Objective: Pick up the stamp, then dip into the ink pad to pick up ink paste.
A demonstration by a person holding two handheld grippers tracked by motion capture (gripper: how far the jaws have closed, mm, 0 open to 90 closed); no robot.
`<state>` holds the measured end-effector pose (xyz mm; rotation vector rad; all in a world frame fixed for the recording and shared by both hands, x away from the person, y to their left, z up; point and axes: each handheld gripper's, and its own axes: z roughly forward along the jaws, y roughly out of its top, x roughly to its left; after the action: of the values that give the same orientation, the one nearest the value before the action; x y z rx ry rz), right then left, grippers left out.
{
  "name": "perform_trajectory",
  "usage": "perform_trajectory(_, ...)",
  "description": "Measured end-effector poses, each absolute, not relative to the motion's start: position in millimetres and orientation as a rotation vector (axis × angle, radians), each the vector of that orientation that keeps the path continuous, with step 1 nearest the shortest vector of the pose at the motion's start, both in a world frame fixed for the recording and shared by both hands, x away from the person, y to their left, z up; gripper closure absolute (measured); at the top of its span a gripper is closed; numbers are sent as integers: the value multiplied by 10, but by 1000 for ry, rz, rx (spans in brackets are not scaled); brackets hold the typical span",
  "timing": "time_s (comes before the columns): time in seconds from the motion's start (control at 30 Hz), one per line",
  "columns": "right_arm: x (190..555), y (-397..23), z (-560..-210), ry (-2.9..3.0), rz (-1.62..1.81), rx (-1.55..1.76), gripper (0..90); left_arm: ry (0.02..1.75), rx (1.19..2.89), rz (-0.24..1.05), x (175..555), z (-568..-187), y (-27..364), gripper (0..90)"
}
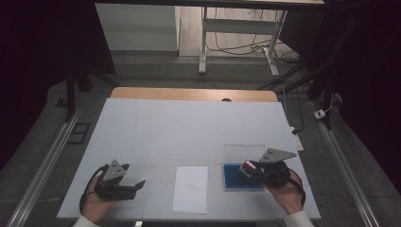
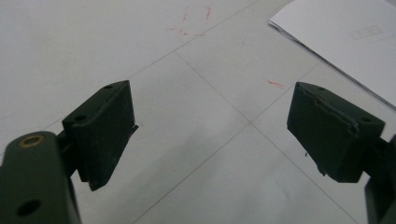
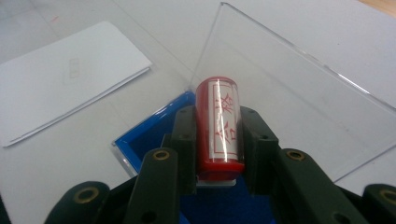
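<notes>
The right gripper (image 3: pixel 218 140) pinches a red cylindrical stamp (image 3: pixel 219 126) over the blue ink pad (image 3: pixel 149 128), apparently for inking, while the left gripper (image 2: pixel 210 130) hangs spread above bare table.

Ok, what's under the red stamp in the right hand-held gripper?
The blue ink pad in its clear case, lid open, lies under the red stamp held by the right hand-held gripper. The stamp's base and any contact are hidden by the jaws.
</notes>
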<state>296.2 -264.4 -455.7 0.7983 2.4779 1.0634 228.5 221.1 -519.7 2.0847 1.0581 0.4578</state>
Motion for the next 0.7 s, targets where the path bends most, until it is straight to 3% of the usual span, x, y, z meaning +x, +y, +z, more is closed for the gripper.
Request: perform_trajectory(0.7, 3044, -2447, -4622, 2578, 874, 758, 700, 1061, 2083, 464, 2277, -5191, 2218, 151)
